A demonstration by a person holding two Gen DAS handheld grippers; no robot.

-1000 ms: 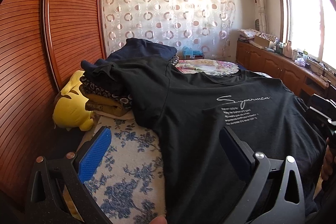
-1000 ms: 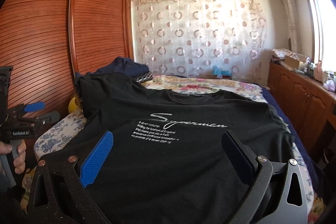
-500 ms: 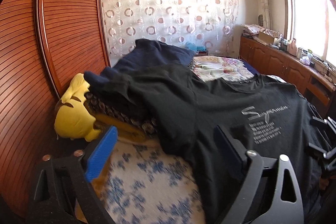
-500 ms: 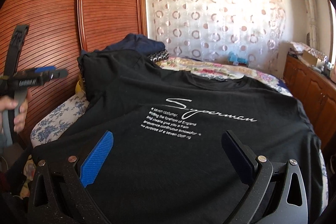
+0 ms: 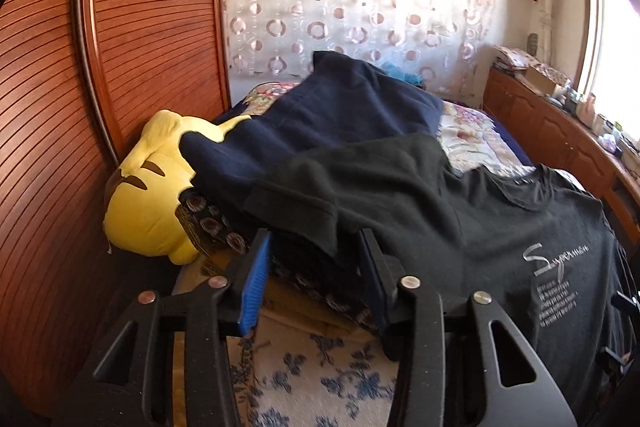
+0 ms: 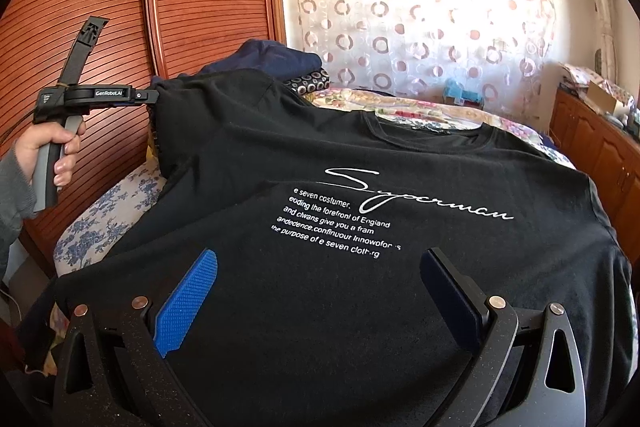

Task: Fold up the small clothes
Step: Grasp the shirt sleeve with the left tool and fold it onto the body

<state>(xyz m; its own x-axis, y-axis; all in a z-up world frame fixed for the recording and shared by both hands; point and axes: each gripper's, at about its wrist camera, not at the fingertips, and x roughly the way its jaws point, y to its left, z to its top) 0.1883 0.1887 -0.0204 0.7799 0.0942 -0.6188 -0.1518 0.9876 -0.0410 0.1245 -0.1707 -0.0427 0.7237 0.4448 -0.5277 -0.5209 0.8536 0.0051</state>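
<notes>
Since the earlier frame the left gripper [image 5: 314, 259] has travelled from the flowered bedsheet [image 5: 320, 375] to the sleeve [image 5: 296, 215] of the black T-shirt [image 6: 360, 195], and its fingers have narrowed around the sleeve hem, which hangs between the blue pads without being clearly pinched. The shirt lies spread print-up on the bed, its sleeve draped over the clothes pile [image 5: 332, 115] just ahead of that gripper, with the yellow plush toy [image 5: 148, 195] to its left. The right gripper [image 6: 320, 291] hovers spread wide over the shirt's lower front, the white lettering just ahead of it.
</notes>
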